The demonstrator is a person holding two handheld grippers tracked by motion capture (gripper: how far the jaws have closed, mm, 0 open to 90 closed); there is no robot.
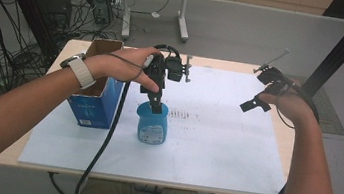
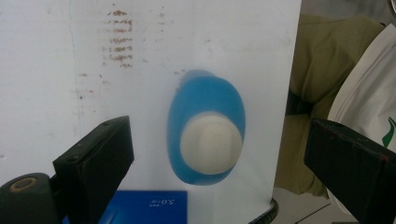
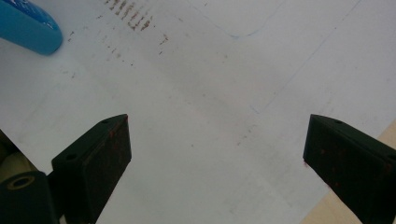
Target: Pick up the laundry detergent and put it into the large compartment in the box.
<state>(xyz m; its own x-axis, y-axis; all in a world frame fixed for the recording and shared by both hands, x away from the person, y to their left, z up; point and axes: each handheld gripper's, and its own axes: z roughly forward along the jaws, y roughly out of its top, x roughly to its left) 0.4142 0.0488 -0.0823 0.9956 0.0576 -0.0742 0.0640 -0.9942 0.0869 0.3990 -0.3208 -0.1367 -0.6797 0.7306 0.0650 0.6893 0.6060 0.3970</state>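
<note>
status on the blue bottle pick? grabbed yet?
Not yet. Done: left tool is lined up above the blue bottle, white cap between its open jaws. In hand: nothing gripped. Left: descend, close, lift, maybe toward the open blue box. Right tool hangs open over the white mat.

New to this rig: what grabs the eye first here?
The blue bottle with its white cap, upright mid-table on the white sheet, with the left gripper poised right above it, jaws wide open. Beside it stands an open blue carton; the right gripper hangs open over bare sheet at the right.
</note>
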